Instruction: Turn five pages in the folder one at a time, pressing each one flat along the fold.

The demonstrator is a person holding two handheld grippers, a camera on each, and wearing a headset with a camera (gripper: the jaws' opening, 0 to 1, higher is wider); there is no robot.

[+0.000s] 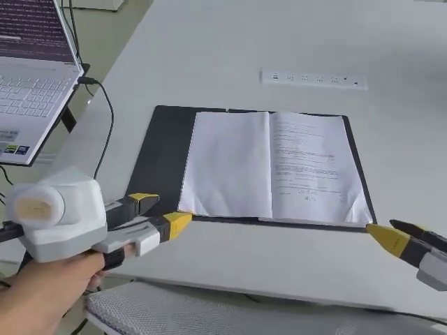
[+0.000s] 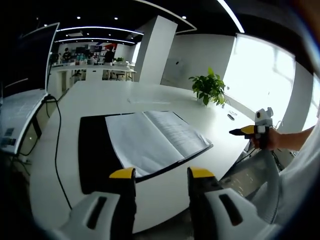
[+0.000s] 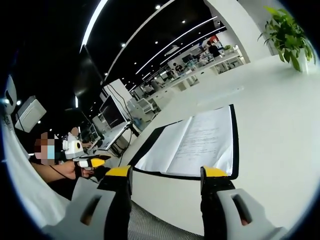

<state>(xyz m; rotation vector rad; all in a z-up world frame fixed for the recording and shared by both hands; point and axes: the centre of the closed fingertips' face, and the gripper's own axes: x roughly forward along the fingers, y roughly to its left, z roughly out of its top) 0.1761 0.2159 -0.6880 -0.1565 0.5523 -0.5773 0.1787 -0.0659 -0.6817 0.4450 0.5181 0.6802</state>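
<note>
Folder [image 1: 167,150] lies open on table [image 1: 230,42]. L gripper [image 1: 162,211] near bottom-left corner, R gripper [image 1: 391,232] by bottom-right. Both jaws spread, off the pages.

Both hand-held grippers [image 2: 161,173] [image 3: 167,171], jaws parted

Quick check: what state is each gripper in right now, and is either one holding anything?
Left gripper: open, holding nothing.
Right gripper: open, holding nothing.
</note>
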